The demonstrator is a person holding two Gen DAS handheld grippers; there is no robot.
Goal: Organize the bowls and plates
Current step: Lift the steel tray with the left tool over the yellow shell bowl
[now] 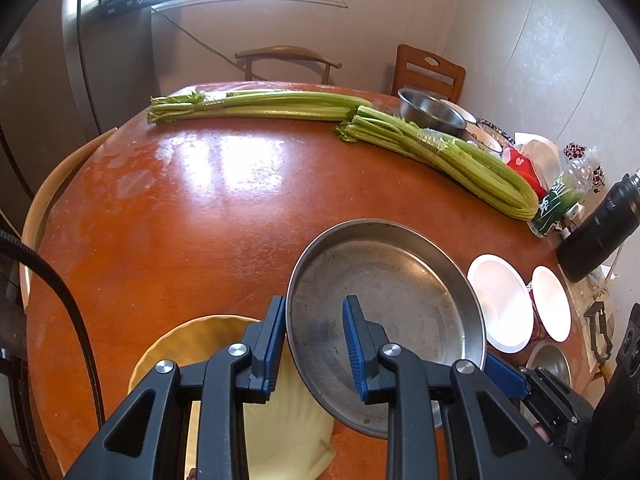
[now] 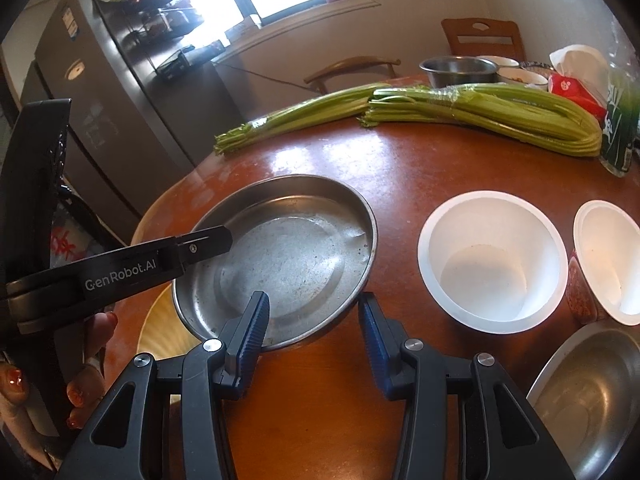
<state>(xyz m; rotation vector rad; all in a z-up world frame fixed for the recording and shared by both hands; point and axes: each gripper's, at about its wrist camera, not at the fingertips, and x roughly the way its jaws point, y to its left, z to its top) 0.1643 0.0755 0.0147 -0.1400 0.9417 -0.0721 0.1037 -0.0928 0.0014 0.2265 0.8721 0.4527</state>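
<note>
1. While the left tool (image 1: 314,344) is clamped on the near-left rim of the steel plate (image 1: 384,292), one finger inside and one outside the wall, the plate sits tilted above the table (image 1: 180,208), apparently lifted clear of it.
2. At the plate's near rim, the right tool (image 2: 314,332) has its fingers apart; in the right wrist view one fingertip (image 2: 256,316) lies over the plate's inside and the other stands outside the rim. Whether either pad touches the metal I cannot tell.
3. Under the plate's left edge lies a yellow dish (image 1: 192,340), partly hidden.
4. Just right of the plate stand two white bowls (image 2: 492,256) side by side, with a steel bowl (image 2: 592,396) nearer the camera.
5. Farther off lie celery bundles (image 1: 440,152) and another steel bowl (image 1: 430,110).
6. Handling, as I judge it: thin metal, stiff and light, not fragile but smooth and slippery, so a one-point rim pinch may let it swing or slide. The upright rim wall is the only good hold; a second grip opposite would steady it.
</note>
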